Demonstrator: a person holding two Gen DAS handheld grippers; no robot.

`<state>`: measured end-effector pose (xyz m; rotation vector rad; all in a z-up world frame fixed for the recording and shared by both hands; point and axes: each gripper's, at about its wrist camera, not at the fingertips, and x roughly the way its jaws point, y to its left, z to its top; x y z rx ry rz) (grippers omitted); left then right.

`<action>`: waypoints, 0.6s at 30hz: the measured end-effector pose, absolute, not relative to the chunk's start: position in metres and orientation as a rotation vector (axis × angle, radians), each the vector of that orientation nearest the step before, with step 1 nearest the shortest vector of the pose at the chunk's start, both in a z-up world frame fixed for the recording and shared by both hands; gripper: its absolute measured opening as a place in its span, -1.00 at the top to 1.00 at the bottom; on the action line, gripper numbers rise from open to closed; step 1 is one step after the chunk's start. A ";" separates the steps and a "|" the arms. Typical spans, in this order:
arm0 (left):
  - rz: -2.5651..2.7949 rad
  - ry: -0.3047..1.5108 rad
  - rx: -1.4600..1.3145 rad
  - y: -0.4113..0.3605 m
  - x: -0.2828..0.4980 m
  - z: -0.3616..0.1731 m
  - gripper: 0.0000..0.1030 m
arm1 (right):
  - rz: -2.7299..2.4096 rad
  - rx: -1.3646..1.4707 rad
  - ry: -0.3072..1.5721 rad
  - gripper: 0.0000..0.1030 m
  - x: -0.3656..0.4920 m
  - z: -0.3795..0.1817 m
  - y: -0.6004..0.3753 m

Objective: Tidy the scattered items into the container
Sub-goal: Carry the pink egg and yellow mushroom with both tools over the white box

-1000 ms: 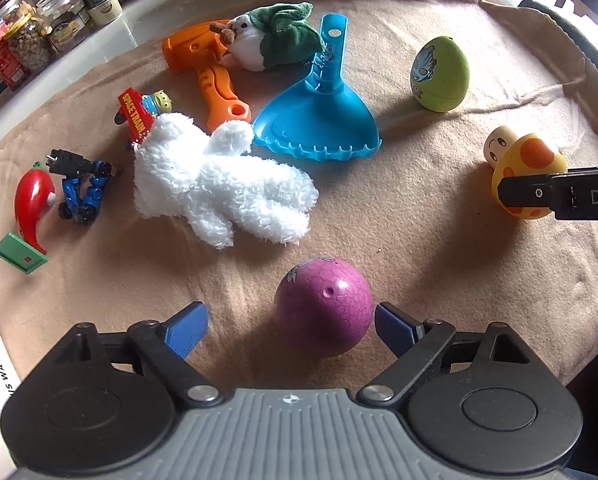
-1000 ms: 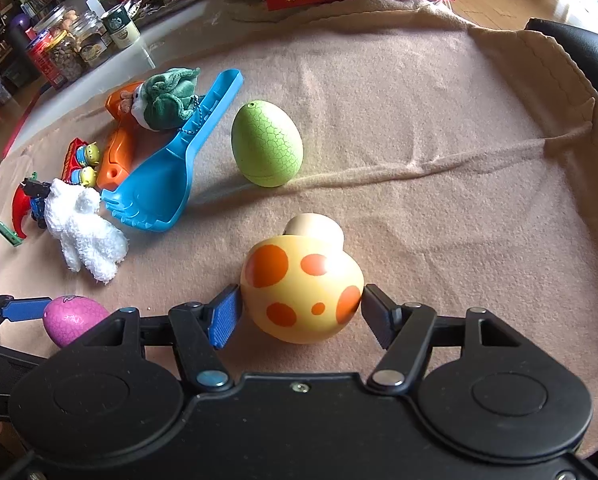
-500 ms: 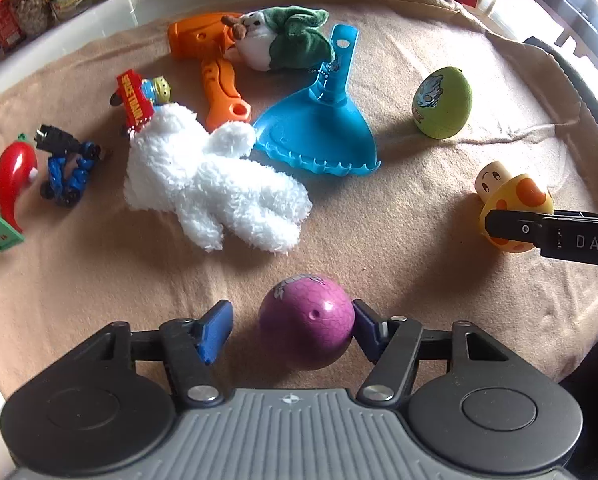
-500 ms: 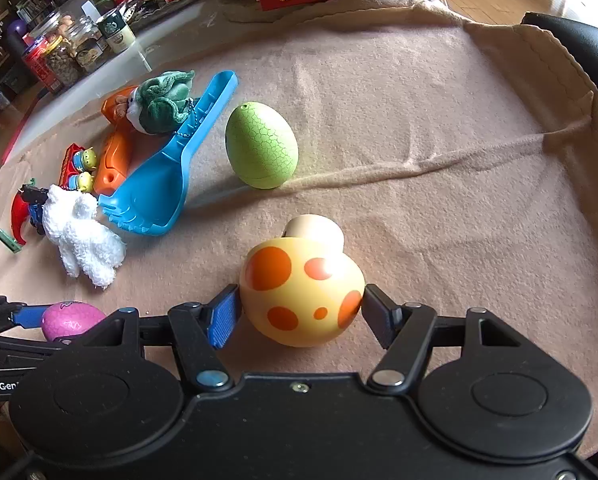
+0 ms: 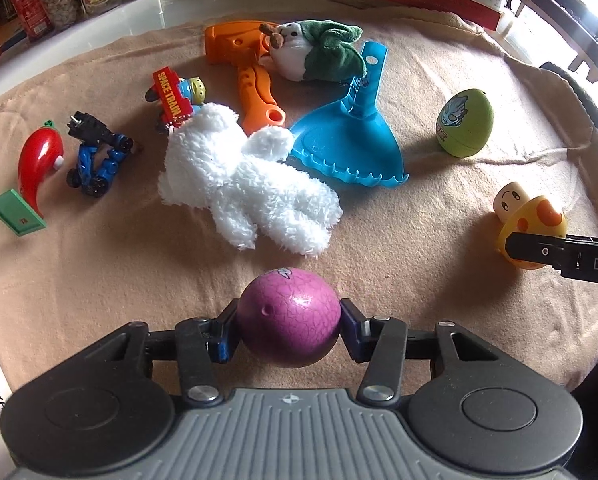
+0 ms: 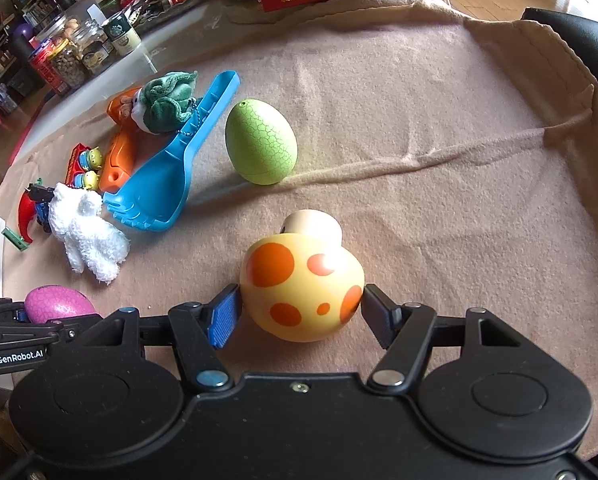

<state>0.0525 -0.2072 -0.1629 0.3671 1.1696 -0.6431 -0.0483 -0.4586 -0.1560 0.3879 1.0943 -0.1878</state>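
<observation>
Nearest us, our left gripper (image 5: pixel 289 330) has just been closing and now pinches the purple egg (image 5: pixel 288 316), while our right gripper (image 6: pixel 301 312) clamps the spotted mushroom toy (image 6: pixel 303 288); both toys seem to rest on the tan blanket (image 6: pixel 439 128). Beyond lie the white plush (image 5: pixel 243 184), blue scoop (image 5: pixel 351 148) and green egg (image 6: pixel 261 146), all untidied. No container is in view, so we judge the work barely begun.

purple crackled egg (image 5: pixel 287 318), spotted yellow mushroom (image 6: pixel 303 290), on blanket
</observation>
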 end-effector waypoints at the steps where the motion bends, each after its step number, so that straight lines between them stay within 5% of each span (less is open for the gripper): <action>1: -0.641 1.167 0.372 -0.207 0.052 -0.162 0.01 | -0.187 0.390 1.095 -0.21 -0.049 -0.157 -0.459; 8: -0.629 1.160 0.381 -0.204 0.046 -0.157 0.01 | -0.177 0.400 1.085 -0.18 -0.057 -0.156 -0.459; 13: -0.616 1.165 0.384 -0.201 0.045 -0.160 0.01 | -0.210 0.398 1.037 -0.53 -0.055 -0.149 -0.466; 18: -0.612 1.171 0.385 -0.202 0.045 -0.162 0.01 | -0.221 0.388 1.056 -0.56 -0.039 -0.150 -0.471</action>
